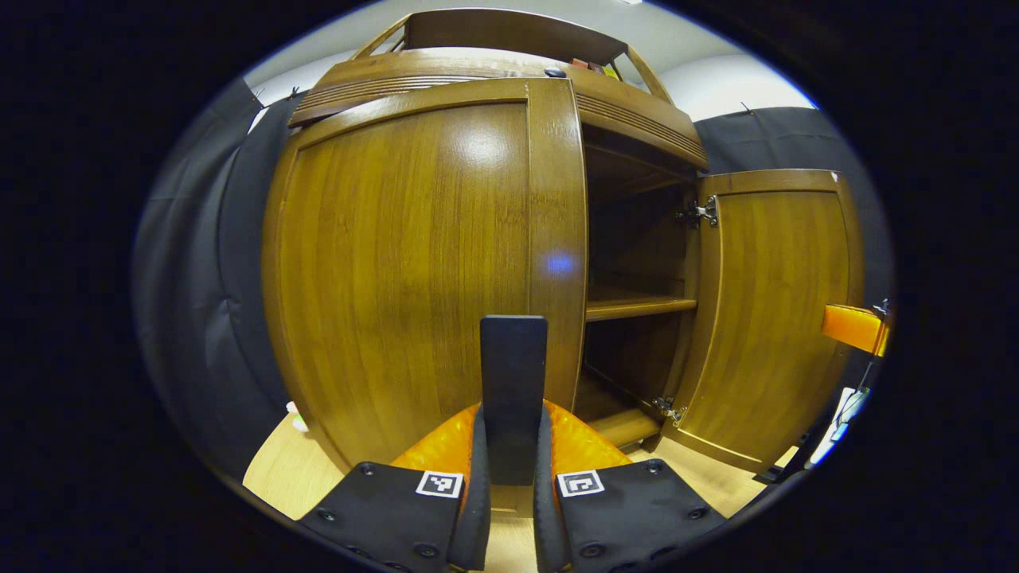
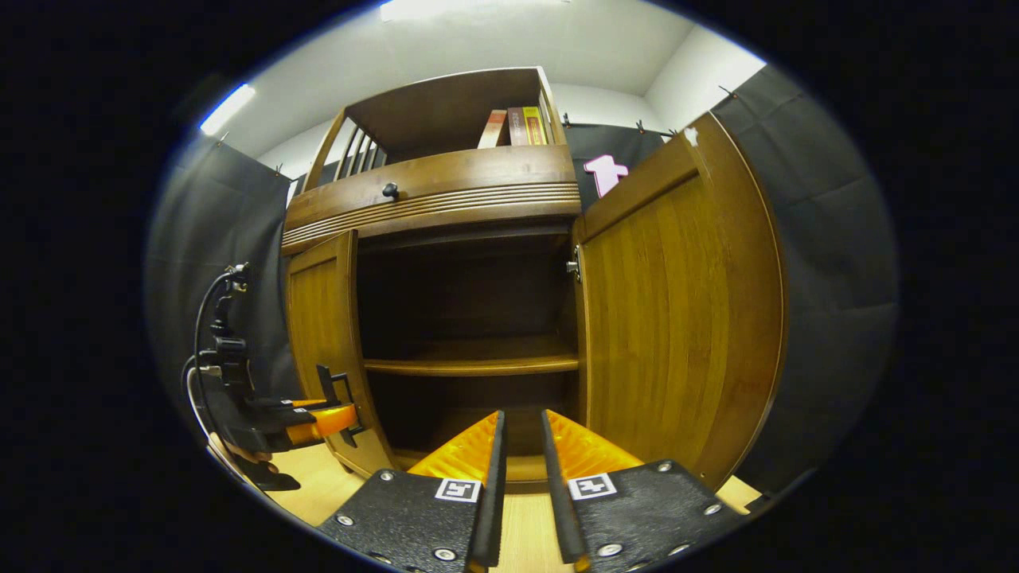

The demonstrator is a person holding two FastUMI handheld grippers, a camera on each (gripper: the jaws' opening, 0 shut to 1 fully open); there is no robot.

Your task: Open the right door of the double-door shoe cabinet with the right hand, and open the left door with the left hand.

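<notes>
Shoe cabinet [image 2: 446, 199] with its doors, shelf and books

The right door [image 2: 685, 318] stands swung out right of the opening; the left door [image 1: 406, 270] covers the left half; a shelf [image 2: 470, 364] crosses inside; books [image 2: 513, 127] stand on top.

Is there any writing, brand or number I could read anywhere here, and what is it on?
None can be read.
Book spines on top of the cabinet: print too small and blurred.
Square black-and-white patterns on the right claw: codes, not words.
Left door, right door, and the handle gripped by the left claw: no markings.
</notes>
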